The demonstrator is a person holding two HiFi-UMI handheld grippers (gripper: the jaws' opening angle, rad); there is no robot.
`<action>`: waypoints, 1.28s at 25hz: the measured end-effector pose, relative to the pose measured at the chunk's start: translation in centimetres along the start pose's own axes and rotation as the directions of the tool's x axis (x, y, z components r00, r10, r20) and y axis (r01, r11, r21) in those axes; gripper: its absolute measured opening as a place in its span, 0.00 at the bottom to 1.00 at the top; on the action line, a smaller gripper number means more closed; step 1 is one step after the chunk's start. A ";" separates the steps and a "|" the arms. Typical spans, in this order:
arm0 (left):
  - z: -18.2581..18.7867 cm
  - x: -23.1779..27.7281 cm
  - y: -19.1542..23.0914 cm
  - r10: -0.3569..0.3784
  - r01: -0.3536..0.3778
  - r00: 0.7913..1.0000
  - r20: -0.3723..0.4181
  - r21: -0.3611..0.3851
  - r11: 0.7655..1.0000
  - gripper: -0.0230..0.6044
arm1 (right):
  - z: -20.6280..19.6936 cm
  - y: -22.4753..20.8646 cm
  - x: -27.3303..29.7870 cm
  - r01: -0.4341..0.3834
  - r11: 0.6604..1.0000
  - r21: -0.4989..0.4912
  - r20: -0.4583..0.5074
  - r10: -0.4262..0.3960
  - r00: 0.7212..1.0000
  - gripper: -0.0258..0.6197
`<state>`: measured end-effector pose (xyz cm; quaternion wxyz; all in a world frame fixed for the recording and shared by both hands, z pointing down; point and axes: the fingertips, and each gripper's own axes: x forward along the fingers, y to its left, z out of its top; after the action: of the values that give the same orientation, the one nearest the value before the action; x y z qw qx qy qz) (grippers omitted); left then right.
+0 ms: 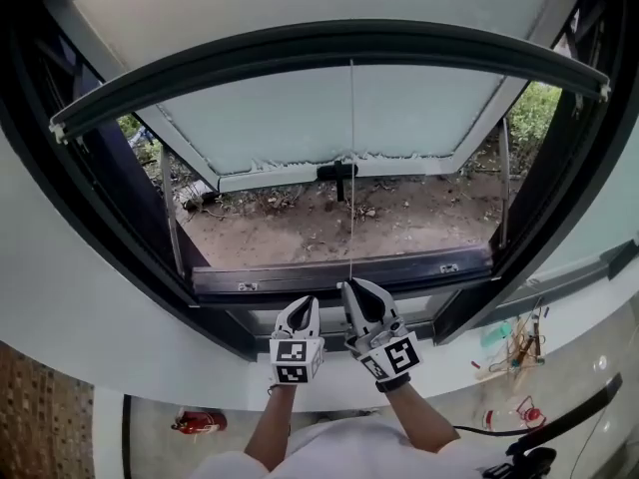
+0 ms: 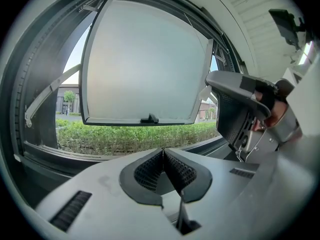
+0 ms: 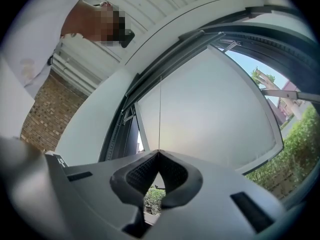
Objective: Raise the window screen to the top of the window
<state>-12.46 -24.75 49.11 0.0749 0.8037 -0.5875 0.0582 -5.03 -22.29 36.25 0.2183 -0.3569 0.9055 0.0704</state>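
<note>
Item: window screen, represented by its dark bottom bar [image 1: 329,40], which is seen high in the window frame [image 1: 339,272] in the head view, arching from the left jamb to the right jamb. Whether mesh is stretched above the bar cannot be told. A thin pull cord [image 1: 351,168] is hung from the middle of the bar and is run straight down to the right gripper [image 1: 351,285]. In the right gripper view the jaws of that gripper [image 3: 159,152] are pressed together on the cord [image 3: 160,114], which is pinched at their tips and drawn taut up toward the bar. The left gripper [image 1: 308,302] is held just beside the right one, low in front of the sill. In the left gripper view its jaws [image 2: 163,150] are pressed together with nothing between them. Beyond the frame, a pale sash [image 1: 339,128] is swung outward from its top edge, with a dark handle [image 1: 337,173] fitted at the middle of its lower edge. Bare ground [image 1: 329,228] is seen under the sash, and a green hedge [image 2: 130,136] lies farther out. A red object [image 1: 200,422] is noted on the floor at lower left, and a brick wall [image 3: 42,119] is seen left of the window in the right gripper view.
</note>
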 end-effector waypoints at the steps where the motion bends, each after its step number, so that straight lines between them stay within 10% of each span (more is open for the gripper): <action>1: 0.0 0.1 -0.1 -0.001 0.001 1.000 0.002 0.001 1.000 0.05 | 0.2 -0.1 0.1 0.000 1.000 0.004 0.006 0.000 1.000 0.04; 32: 0.9 -0.1 0.7 0.021 -0.019 0.999 0.043 -0.039 0.999 0.05 | 11.1 -1.1 7.0 -0.028 0.985 -0.172 0.209 0.065 0.976 0.04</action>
<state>-13.17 -25.03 48.21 0.0770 0.7973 -0.5979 0.0298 -5.04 -24.29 23.24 0.2819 -0.3431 0.8758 0.1894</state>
